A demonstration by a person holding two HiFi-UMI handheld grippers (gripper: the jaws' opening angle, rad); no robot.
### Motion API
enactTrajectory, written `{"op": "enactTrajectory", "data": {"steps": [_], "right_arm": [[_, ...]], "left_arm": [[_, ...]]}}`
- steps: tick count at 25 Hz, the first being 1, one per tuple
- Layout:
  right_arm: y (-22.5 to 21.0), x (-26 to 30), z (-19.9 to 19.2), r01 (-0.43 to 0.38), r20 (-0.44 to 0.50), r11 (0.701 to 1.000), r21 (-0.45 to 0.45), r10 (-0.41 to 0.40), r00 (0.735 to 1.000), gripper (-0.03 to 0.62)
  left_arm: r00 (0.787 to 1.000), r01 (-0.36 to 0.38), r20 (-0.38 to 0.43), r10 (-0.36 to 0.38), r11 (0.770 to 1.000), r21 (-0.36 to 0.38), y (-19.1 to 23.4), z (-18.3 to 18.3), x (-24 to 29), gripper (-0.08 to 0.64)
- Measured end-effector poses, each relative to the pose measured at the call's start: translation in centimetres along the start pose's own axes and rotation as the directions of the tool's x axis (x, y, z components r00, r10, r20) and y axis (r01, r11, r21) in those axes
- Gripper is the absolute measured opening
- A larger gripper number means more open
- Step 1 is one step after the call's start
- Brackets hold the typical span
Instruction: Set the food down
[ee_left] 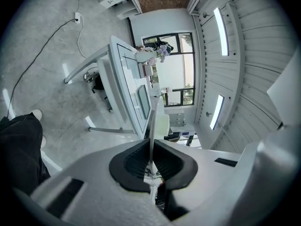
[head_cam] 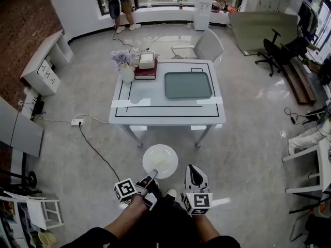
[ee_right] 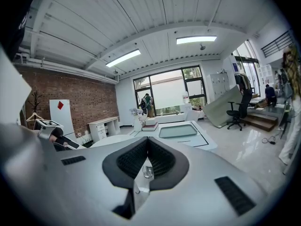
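Note:
A round white plate (head_cam: 161,160) hangs over the floor in front of the person, with something pale on it that I cannot make out. My left gripper (head_cam: 152,176) is shut on the plate's near rim. In the left gripper view the plate (ee_left: 153,121) shows edge-on as a thin white line that runs into the shut left gripper (ee_left: 151,162). My right gripper (head_cam: 194,170) hovers just right of the plate, shut and empty. In the right gripper view the right gripper (ee_right: 147,166) has nothing between its pads, and the plate (ee_right: 112,140) lies to its left.
A white table (head_cam: 155,112) stands ahead with a green tray (head_cam: 188,84), a vase of flowers (head_cam: 125,65) and stacked books (head_cam: 146,69). A chair (head_cam: 205,46) stands behind it. A power cable (head_cam: 95,149) crosses the floor at left. A person (head_cam: 121,4) stands at the window.

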State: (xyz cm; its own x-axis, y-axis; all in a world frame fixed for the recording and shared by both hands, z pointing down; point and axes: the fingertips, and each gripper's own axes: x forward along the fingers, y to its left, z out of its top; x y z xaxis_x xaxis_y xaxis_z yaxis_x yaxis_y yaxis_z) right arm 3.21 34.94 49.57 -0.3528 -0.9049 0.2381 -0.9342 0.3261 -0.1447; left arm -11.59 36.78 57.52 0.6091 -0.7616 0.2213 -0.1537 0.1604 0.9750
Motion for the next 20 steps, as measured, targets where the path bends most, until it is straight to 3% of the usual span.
{"op": "enactTrajectory", "data": {"steps": [20], "right_arm": [[-4.0,2.8,-0.1,0.031,-0.026,0.999,-0.006,-0.031,0.999,0.009]], "left_arm": [[0.999,-0.013,-0.037,0.013,1.0,-0.014,0.2,0.3,5.5,0.018]]}}
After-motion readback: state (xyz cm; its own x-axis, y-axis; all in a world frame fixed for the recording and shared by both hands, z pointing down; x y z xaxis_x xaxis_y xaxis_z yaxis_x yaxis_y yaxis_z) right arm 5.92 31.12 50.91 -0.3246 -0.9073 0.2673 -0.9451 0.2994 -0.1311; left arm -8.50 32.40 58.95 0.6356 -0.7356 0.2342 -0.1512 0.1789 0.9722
